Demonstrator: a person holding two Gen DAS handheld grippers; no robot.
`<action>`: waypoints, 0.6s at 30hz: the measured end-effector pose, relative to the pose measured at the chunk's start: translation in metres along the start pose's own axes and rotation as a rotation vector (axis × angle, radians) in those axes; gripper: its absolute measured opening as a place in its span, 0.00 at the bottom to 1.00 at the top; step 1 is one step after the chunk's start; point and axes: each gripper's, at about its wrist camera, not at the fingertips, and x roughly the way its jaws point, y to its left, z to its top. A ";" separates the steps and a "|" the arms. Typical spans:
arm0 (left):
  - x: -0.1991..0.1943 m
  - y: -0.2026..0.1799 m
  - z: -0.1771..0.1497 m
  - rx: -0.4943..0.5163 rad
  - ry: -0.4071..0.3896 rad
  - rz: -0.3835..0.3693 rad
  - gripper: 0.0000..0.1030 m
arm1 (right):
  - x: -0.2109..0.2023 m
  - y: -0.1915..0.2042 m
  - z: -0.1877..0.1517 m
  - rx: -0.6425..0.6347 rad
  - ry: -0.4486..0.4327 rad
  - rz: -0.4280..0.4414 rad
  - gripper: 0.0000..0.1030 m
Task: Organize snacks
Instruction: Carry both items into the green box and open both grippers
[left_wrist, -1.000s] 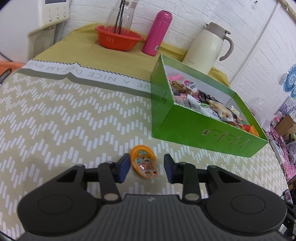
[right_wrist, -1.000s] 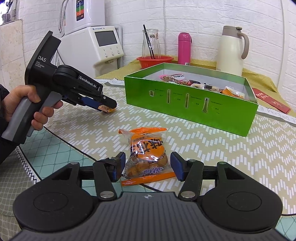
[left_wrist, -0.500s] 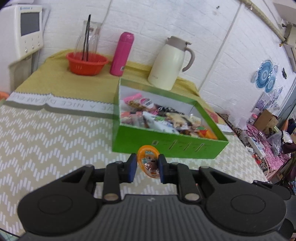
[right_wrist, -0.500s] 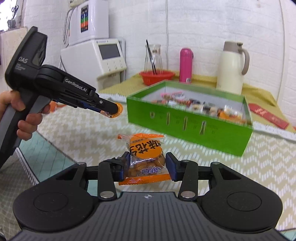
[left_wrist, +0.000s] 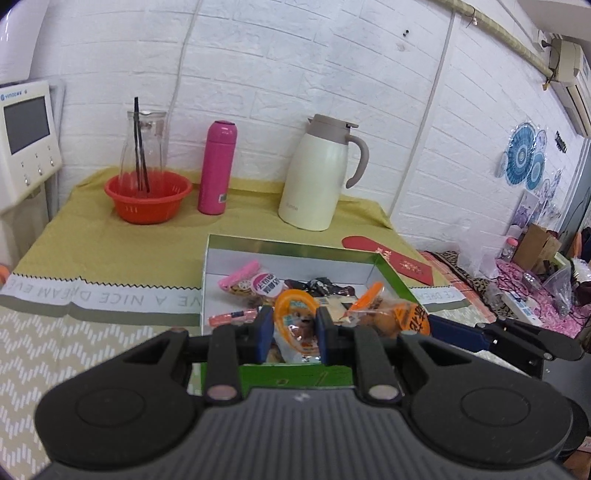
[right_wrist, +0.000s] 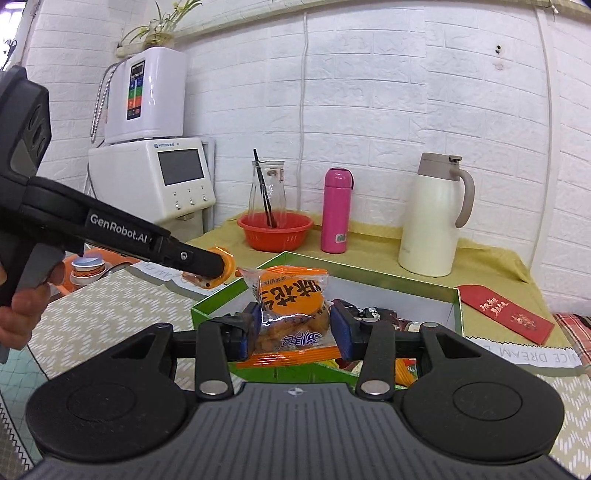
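White brick wall across the upper frame, yellow-clothed counter at centre left, chevron tablecloth at lower left, air conditioner at upper right, blue fans on the right wall

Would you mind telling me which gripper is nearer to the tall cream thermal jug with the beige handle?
Right, though not by much. The right gripper holds its orange snack packet nearer the cream jug's side of the green box; the left gripper, holding a small orange jelly cup, sits further left.
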 end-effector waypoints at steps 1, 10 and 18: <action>0.005 0.000 0.001 0.003 0.006 0.006 0.16 | 0.006 -0.002 0.000 0.004 0.004 -0.005 0.71; 0.049 0.017 0.002 -0.022 0.061 0.029 0.16 | 0.050 -0.012 -0.007 0.030 0.059 -0.023 0.71; 0.078 0.029 0.002 -0.039 0.097 0.044 0.16 | 0.079 -0.019 -0.011 0.044 0.087 -0.020 0.71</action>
